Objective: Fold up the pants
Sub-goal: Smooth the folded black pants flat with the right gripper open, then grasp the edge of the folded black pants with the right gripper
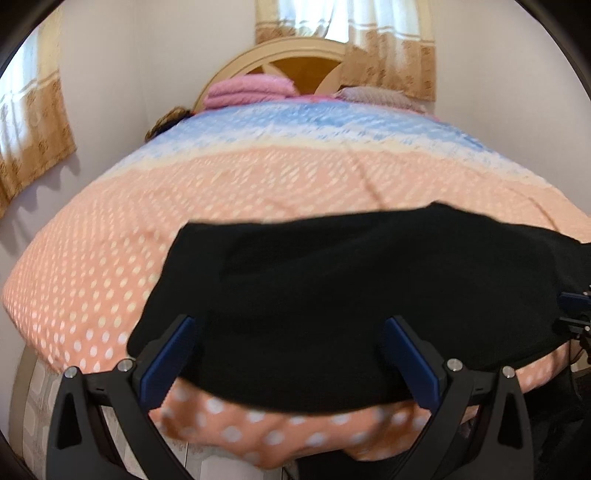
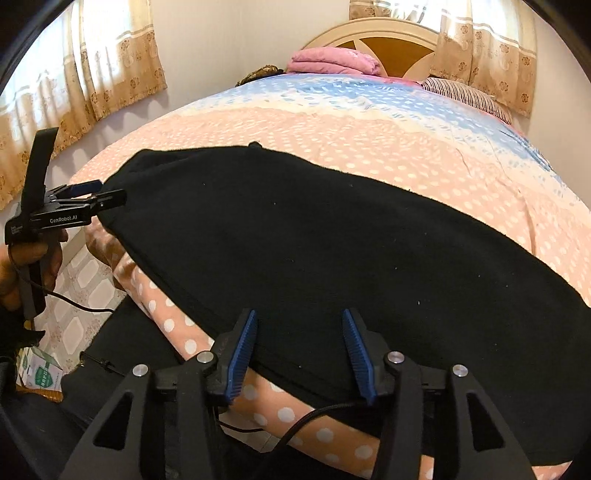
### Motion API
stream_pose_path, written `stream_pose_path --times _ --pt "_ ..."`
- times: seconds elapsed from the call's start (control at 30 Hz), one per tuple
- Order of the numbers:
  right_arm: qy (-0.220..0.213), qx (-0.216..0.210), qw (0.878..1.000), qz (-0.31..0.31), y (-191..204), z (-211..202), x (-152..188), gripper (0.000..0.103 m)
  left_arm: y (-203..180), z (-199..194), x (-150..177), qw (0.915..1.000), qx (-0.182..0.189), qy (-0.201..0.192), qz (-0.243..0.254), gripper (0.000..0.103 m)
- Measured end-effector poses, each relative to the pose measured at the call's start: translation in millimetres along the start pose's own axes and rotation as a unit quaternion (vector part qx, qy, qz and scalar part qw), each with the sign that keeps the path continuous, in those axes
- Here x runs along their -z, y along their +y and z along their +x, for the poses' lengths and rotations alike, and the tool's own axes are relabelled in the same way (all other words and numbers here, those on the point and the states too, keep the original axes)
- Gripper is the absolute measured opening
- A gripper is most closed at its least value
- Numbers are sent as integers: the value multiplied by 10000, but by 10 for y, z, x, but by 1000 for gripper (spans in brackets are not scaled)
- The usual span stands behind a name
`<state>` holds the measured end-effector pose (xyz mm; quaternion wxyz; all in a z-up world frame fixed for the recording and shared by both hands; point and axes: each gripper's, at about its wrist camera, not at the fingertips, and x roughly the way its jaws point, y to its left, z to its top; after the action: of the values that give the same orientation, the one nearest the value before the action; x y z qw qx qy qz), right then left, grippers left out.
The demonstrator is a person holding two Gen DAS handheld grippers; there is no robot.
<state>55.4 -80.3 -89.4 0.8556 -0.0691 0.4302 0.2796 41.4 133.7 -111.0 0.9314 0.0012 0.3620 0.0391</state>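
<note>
I am holding my left gripper (image 1: 288,354) wide open, with nothing in it. My right gripper (image 2: 299,350) is partly open and holding nothing too. Right in front of both, the black pants (image 2: 314,240) are lying flat on the dotty bedspread (image 2: 424,147), near the bed's edge. I think I am getting ready to fold. Next I need to pinch the near edge with both.

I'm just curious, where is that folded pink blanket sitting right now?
The pink blanket lies at the far end of the bed, against the headboard, left of the striped pillow, well beyond the black pants in both views.
</note>
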Motion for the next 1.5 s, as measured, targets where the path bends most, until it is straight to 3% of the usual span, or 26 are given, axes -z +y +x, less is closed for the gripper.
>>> stream_pose_path --times 0.13,0.27,0.4,0.57,0.7,0.9,1.13,1.2,1.23,1.37,1.5 --pt "-289 169 9991 277 -199 -202 29 50 -288 33 -28 9991 264 5 328 103" --pt "-306 476 9956 753 -550 -299 99 50 -466 229 71 9979 362 301 455 103" --pt "-205 349 9951 897 -789 -215 224 50 -345 262 108 9974 644 318 27 103" --pt "-483 140 9954 811 -827 -437 190 50 -260 112 84 9995 290 89 39 103" --pt "-833 393 9898 1090 -1177 -803 256 50 69 100 31 9994 -74 16 -331 103" --pt "-1064 1071 9674 2034 -1943 -1319 607 51 474 145 52 9951 -474 -25 -866 103" --pt "-1111 1538 9217 3383 -2828 -1704 1219 50 518 265 162 9941 -793 -12 -745 103" --pt "-1309 1158 9202 3502 -2914 -1791 1331 50 480 264 166 9941 -866 -31 -646 103" --pt "-1376 1167 9191 3502 -2913 -1837 1336 50 483 272 142 9941 -859 -37 -656 103" --pt "-1739 1530 9107 3421 -2988 -2134 1352 50 564 151 89 9930 -907 -263 -711 103" --pt "-1841 1705 8877 3861 -3238 -2362 1521 50 726 143 63 9905 -1026 -304 -862 103"
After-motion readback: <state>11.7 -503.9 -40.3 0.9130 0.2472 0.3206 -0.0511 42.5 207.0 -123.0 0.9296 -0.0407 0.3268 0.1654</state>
